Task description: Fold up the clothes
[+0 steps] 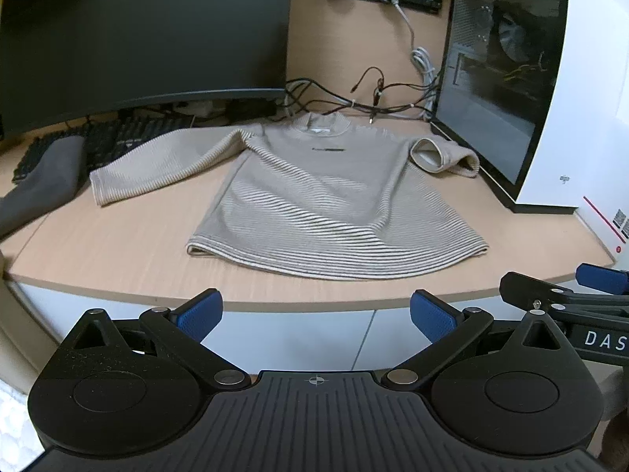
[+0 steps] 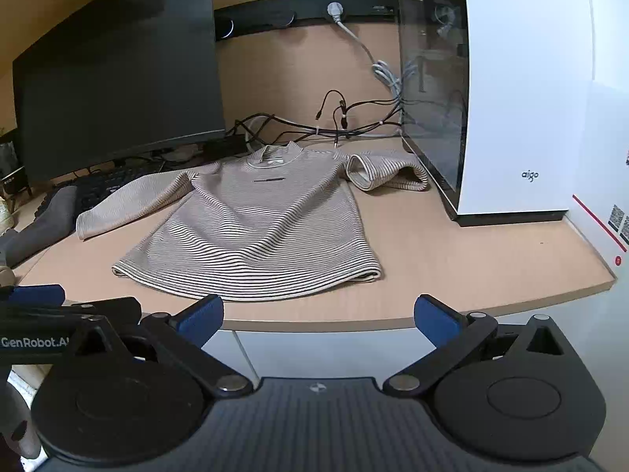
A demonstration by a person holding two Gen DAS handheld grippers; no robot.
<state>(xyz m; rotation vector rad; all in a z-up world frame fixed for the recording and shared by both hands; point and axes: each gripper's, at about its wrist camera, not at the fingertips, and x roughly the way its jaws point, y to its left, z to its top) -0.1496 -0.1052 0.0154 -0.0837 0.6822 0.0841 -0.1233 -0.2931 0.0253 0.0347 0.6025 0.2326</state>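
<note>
Both claws, left claw (image 1: 316, 312) and right claw (image 2: 318, 314), hang spread and empty before the desk (image 1: 118, 244). Beyond, the striped sweater (image 1: 326, 200) lies flat; best take each sleeve by its cuff, folding inward smoothly.

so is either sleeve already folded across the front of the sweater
No, the striped sweater lies flat on the desk with one sleeve stretched sideways and the other sleeve bunched beside the computer case.
</note>
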